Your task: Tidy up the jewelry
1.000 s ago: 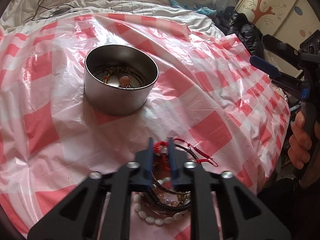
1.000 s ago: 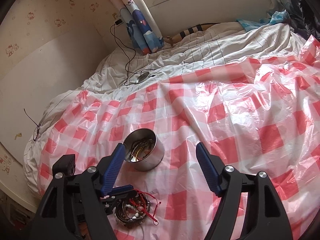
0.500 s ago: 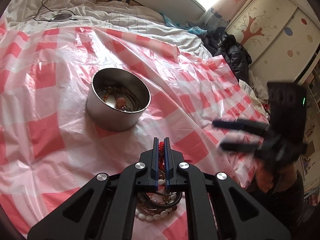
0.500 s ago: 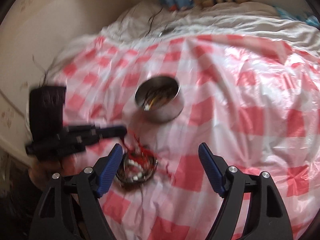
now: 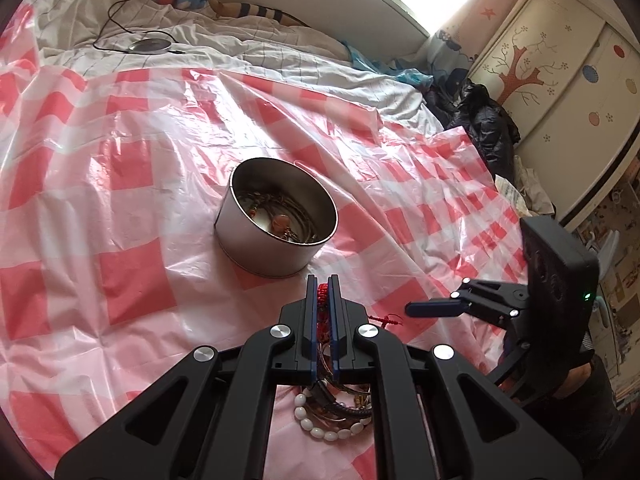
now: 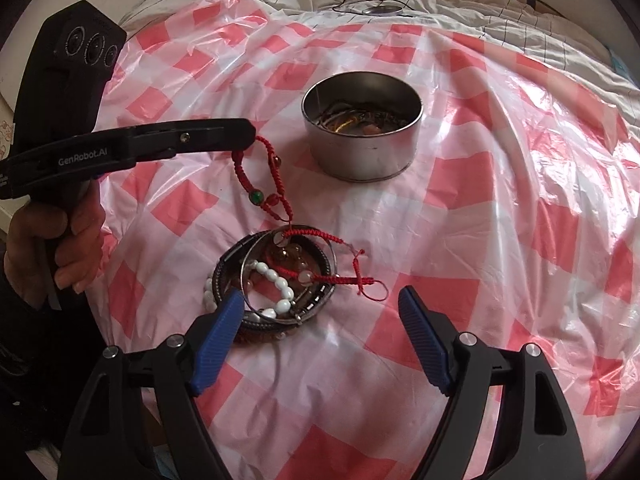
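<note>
- Between the closed fingers of the left gripper [image 5: 323, 280] hangs a red cord bracelet [image 6: 256, 178], pinched at its upper end; the cord droops down with a green bead and reddish beads on it.
- Its lower end still touches the pile of bracelets [image 6: 276, 284] lying on the checked sheet [image 6: 480, 208], where red strands trail off to the side.
- That pile holds a white bead bracelet [image 6: 276, 280], dark bangles and a thin metal ring, all overlapping.
- Beyond the pile, well apart from it, stands a round metal tin [image 6: 362, 124], upright and uncovered, with several pieces of jewelry in the bottom.
- Near the pile hovers the right gripper [image 6: 320, 320], jaws spread wide and holding nothing; one blue finger [image 6: 218, 340] overlaps the pile's near edge in the right wrist view.
- Red-and-white plastic sheet covers a bed [image 5: 280, 52]; a cable and a small round device [image 5: 150, 46] lie on the white bedding behind.
</note>
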`<state>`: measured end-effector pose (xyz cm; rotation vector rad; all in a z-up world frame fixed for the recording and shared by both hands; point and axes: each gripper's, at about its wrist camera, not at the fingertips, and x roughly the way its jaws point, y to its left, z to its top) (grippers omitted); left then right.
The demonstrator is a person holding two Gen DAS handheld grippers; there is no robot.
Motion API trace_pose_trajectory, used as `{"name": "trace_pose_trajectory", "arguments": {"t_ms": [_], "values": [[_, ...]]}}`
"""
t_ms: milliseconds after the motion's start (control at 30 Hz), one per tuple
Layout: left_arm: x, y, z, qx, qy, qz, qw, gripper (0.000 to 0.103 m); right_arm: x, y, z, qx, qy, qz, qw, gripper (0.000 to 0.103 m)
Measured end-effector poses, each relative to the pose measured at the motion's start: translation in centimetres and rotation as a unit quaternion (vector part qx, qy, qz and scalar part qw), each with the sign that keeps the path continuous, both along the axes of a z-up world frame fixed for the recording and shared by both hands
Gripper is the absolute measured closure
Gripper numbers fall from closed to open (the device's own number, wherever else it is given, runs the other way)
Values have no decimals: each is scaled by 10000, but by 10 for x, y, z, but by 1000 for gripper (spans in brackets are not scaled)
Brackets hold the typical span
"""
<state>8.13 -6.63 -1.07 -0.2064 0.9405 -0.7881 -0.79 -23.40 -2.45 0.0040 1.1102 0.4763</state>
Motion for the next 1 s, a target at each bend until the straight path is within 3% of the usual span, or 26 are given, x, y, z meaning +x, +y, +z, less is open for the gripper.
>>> {"name": "trace_pose_trajectory", "arguments": {"t_ms": [100,267,333,400,467,767,867,1000], "values": [[1,1,-2,29,24,53,10000,99,9,1,-9,222,266,-48,9994,27],[3,4,-3,14,71,99,9999,99,21,-16,-20,1281,706,-436,9883,28],[4,4,-3,14,70,104,9999,99,24,-24,-21,1604,759,-619,9822,47],[4,4,-3,14,79,100,9999,99,28,-31,-26,1838,836,-834,9758,77],[4,4,-3,31,94,97,9999,99,30,-34,-30,1876,876,-963,9736,94],[4,11,3,-70,42,146,9999,99,27,-33,-1,2152,282,-897,9720,95],[5,13,5,-93,30,146,9998,99,26,-27,2,1837,258,-810,9793,95],[4,10,2,-65,58,120,9999,99,31,-28,-15,1429,546,-1030,9829,94]]}}
